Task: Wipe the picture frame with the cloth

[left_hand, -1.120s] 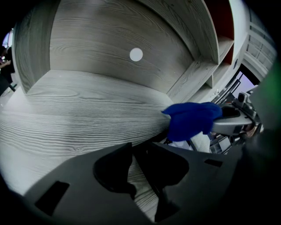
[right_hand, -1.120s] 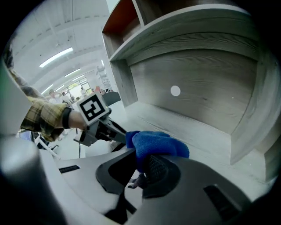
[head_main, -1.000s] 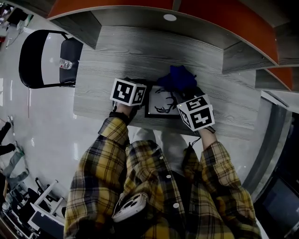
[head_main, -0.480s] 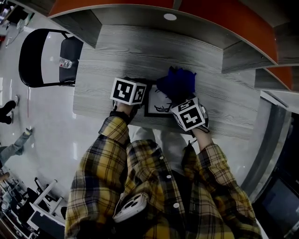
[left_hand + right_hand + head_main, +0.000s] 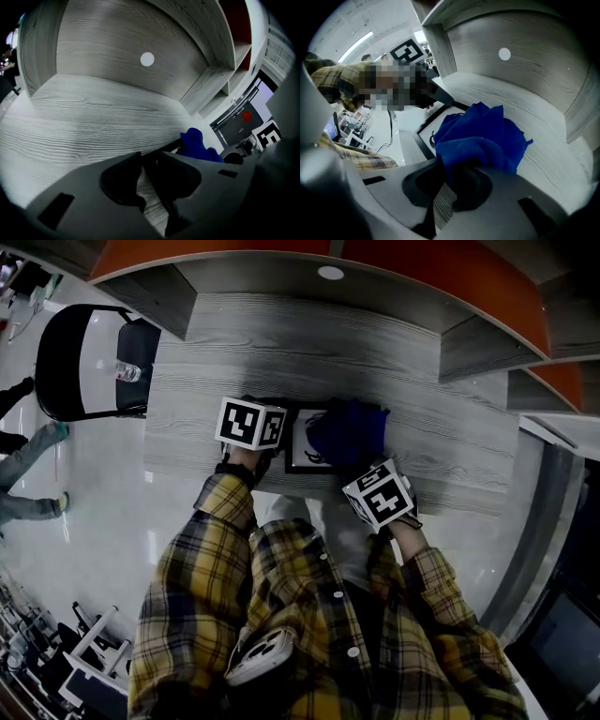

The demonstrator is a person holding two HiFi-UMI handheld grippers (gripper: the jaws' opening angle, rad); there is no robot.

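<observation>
On the grey wooden table [image 5: 216, 343] lies the black-edged picture frame [image 5: 298, 448], its white picture with a dark drawing partly showing. A blue cloth [image 5: 349, 430] lies bunched over the picture's right part. My right gripper [image 5: 447, 171] is shut on this cloth [image 5: 480, 136], pressing it down on the frame [image 5: 425, 130]; its marker cube [image 5: 380, 495] sits near the table's front edge. My left gripper [image 5: 149, 160] grips the frame's left edge, a dark bar running between its jaws; its cube [image 5: 251, 423] hides that edge in the head view.
Grey side panels and a back panel with a white disc [image 5: 330, 273] enclose the table; orange surfaces lie beyond. A black chair [image 5: 89, 357] with a bottle [image 5: 129, 372] stands at the left. People's legs show at the far left on the floor.
My right gripper has drawn the blue cloth from behind the frame toward me and leftward, so it now covers more of the picture. The left gripper has stayed put.
</observation>
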